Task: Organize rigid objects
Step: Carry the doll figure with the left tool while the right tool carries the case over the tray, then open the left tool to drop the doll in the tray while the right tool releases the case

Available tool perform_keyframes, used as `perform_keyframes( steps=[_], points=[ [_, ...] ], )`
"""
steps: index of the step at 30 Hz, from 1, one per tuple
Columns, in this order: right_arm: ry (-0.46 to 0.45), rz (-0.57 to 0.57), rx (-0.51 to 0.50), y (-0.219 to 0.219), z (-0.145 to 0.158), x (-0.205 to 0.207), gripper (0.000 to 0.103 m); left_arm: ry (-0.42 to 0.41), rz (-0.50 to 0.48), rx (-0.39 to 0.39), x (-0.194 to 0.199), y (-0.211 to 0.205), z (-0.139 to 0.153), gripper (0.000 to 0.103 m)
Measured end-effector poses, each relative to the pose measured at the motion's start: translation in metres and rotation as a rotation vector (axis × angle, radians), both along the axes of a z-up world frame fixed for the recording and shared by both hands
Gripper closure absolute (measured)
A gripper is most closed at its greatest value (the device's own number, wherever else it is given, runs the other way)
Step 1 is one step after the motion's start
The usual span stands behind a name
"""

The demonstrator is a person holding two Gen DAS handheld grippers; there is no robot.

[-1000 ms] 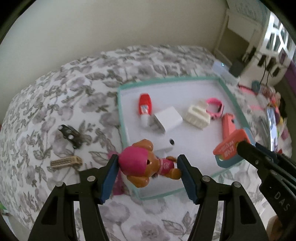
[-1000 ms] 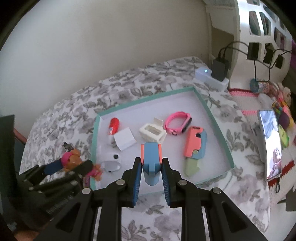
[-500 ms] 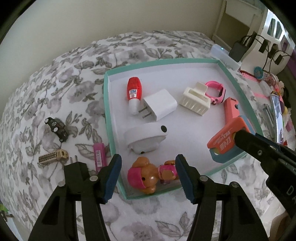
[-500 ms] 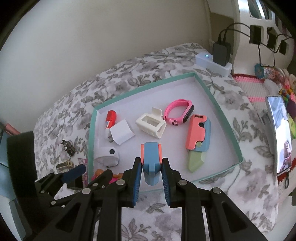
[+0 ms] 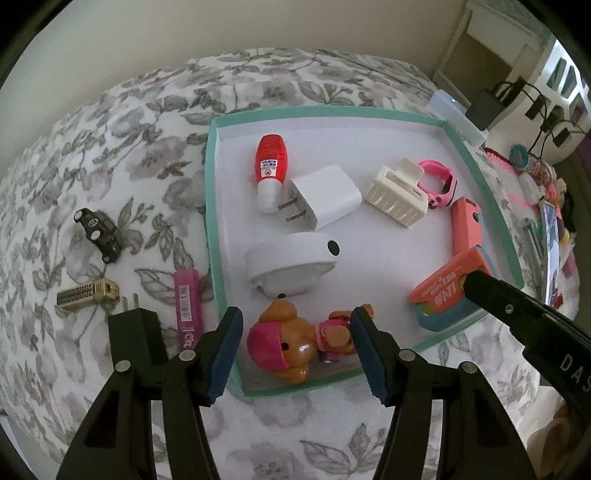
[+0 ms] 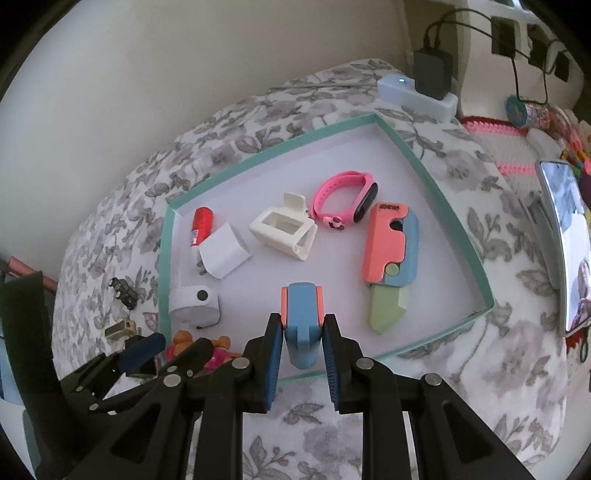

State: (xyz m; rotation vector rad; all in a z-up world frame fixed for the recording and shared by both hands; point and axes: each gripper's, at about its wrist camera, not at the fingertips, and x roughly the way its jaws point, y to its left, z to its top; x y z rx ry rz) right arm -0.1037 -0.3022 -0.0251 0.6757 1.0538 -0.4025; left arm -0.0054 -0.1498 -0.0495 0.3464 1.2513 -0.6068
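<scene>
A bed covered in a grey floral spread (image 5: 110,155) fills both views, with a plain cream wall (image 5: 184,29) behind it and a white shelf unit with plugged-in chargers (image 6: 517,33) in the right corner. On the spread sits a shallow white tray with a teal rim (image 5: 208,206).

The left gripper (image 5: 295,347) hangs over the tray's near corner, its jaws parted wider than the toy dog (image 5: 291,343) lying between them – the blue pads stand clear of it on either side. The right gripper (image 6: 303,343) is clamped tight on a blue-and-orange toy knife (image 6: 302,317), held just above the tray's near edge.

Inside the tray, counted: one second toy knife (image 6: 389,254) with a pale green blade, one white hair clip (image 5: 397,192), one white plug adapter (image 5: 325,197), one round white gadget (image 5: 291,264), one pink wristband (image 6: 347,201), one red-and-white bottle (image 5: 271,166) and the one toy dog. Outside it on the spread – one black toy car (image 5: 99,234), one gold lighter (image 5: 86,297) and one pink strip (image 5: 188,306).
</scene>
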Motion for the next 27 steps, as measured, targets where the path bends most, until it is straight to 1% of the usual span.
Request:
perform_keyframes(
  steps=[4, 9, 11, 13, 14, 17, 21, 27],
  points=[
    [0.012, -0.019, -0.005, -0.003, 0.000, -0.002, 0.078, 0.011, 0.002, 0.010, 0.000, 0.000, 0.001, 0.041],
    [0.014, -0.032, -0.006, -0.007, 0.001, -0.003, 0.077, 0.017, 0.013, 0.012, 0.002, 0.000, 0.003, 0.041],
    [0.023, -0.040, -0.021, -0.006, 0.001, -0.003, 0.077, 0.017, 0.018, 0.009, 0.003, 0.001, 0.005, 0.041],
    [0.039, -0.044, -0.043, -0.007, 0.002, -0.004, 0.070, 0.019, 0.024, 0.003, 0.004, 0.002, 0.007, 0.041],
    [0.044, -0.045, -0.048, -0.007, 0.001, -0.004, 0.069, 0.020, 0.027, 0.000, 0.004, 0.003, 0.008, 0.041],
    [0.055, -0.051, -0.063, -0.009, 0.001, -0.005, 0.069, 0.011, 0.036, -0.008, 0.005, 0.005, 0.013, 0.041],
    [0.073, -0.050, -0.118, -0.010, 0.004, -0.005, 0.069, -0.011, 0.057, -0.014, 0.009, 0.008, 0.019, 0.041],
    [0.069, -0.027, -0.140, -0.006, 0.007, -0.002, 0.069, -0.048, 0.104, -0.016, 0.017, 0.016, 0.026, 0.041]
  ],
)
